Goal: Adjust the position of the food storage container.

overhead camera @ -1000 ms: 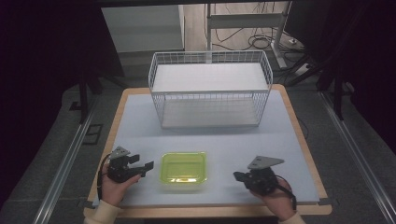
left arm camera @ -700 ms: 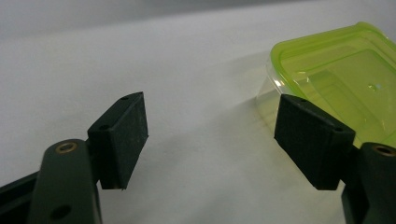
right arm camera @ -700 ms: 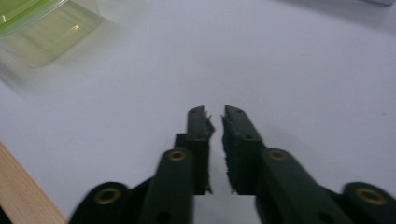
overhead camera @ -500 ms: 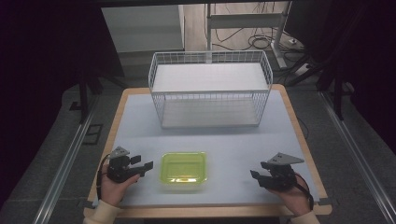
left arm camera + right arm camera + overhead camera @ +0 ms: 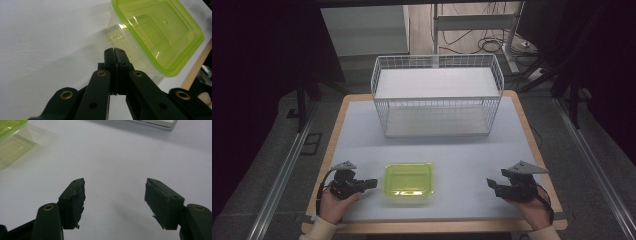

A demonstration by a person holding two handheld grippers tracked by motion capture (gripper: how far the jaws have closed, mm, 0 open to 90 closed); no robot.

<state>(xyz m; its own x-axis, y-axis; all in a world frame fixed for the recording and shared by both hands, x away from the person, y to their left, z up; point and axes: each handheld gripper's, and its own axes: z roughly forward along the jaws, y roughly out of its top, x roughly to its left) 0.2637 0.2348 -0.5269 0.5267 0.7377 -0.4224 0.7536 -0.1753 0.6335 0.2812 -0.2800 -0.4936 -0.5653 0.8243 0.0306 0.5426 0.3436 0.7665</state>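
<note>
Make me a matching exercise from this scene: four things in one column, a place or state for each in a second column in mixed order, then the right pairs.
Things:
1. left claw
2. right claw
3. green-lidded container
4. white wire basket

Places or states:
A. stands at the far side of the table
B. jaws pressed together, nothing between them
C. sits near the front edge, between the two hands
D. jaws spread apart over bare tabletop

Pairs: 1-B, 2-D, 3-C, 4-A
</note>
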